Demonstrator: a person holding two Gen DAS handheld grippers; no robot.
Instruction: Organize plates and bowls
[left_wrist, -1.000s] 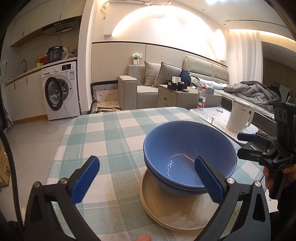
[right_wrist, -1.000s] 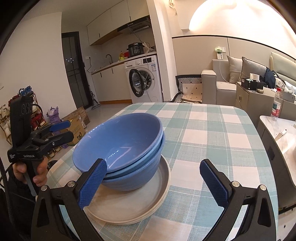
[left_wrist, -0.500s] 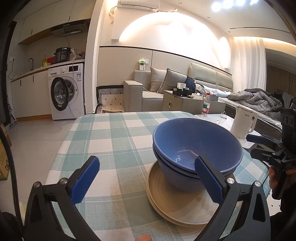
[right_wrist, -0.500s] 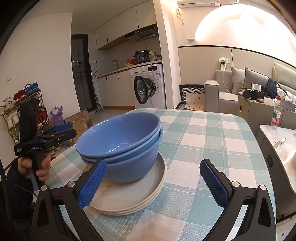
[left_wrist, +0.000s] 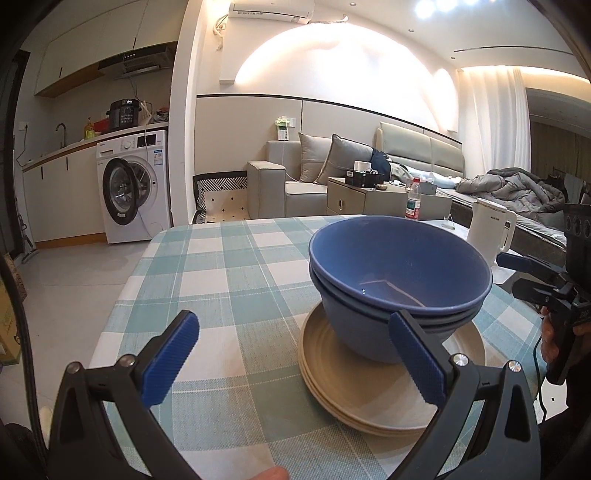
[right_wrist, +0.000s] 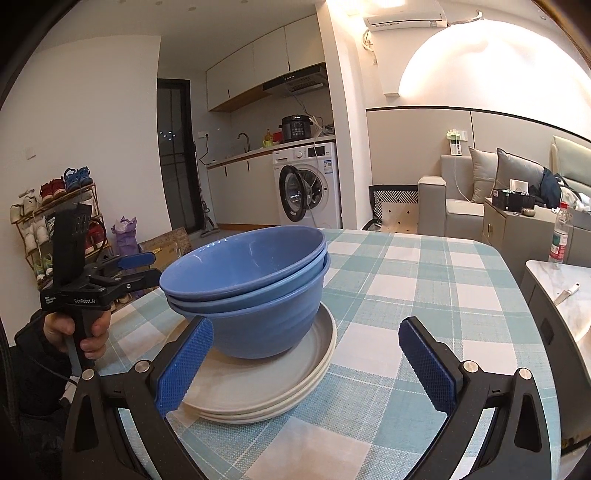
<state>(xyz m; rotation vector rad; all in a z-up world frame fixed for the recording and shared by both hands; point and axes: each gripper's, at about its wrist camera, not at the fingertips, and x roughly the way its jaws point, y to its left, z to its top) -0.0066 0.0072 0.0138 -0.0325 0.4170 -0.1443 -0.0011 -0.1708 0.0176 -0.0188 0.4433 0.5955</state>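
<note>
With both hand-held grippers wide and empty, your left hand-held gripper (left_wrist: 295, 354) has the stacked blue bowls (left_wrist: 400, 280) just right of centre.

Left wrist: looks forward between its own blue fingers (left_wrist: 170, 354) from low at the table (left_wrist: 229, 266) edge; faces the sofa (left_wrist: 291, 184) and washer (left_wrist: 129, 195); bowls (left_wrist: 399, 280) near, right of centre
Right wrist: same low height, between its own fingers (right_wrist: 424, 358); faces the kitchen, washer (right_wrist: 306, 188) and shoe rack (right_wrist: 55, 218); bowls (right_wrist: 251, 284) near, left of centre
Shared: bowls on plates (right_wrist: 266, 384), checked table, washer, sofa; each view catches the other gripper at its outer side, left gripper (right_wrist: 144, 267), right gripper (left_wrist: 517, 273)
</note>
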